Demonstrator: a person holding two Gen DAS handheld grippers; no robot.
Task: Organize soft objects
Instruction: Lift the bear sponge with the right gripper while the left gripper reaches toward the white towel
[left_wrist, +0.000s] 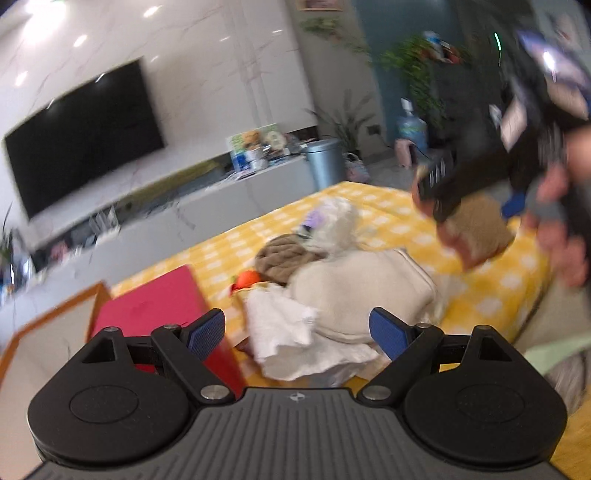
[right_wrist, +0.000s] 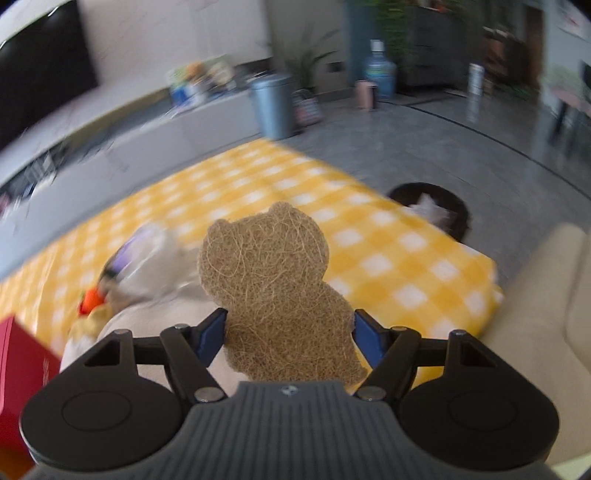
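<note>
The brown bear-shaped fibre pad (right_wrist: 275, 291) stands upright, clamped between the right gripper (right_wrist: 290, 338) pads, above the yellow checked cloth (right_wrist: 388, 254). At ten o'clock from it lies the soft pile (left_wrist: 343, 288). The left gripper (left_wrist: 297, 332) hangs wide, holding nothing.

No lettering, label or number is sharp enough to read.

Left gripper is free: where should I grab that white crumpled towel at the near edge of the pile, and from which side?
Take the white towel by its raised, bunched fold at the top, coming from the near side, where the open left gripper already faces it. That ridge gives the pads something to pinch. The cream cushion lies right behind it, probably overlapping, so stay shallow.
</note>
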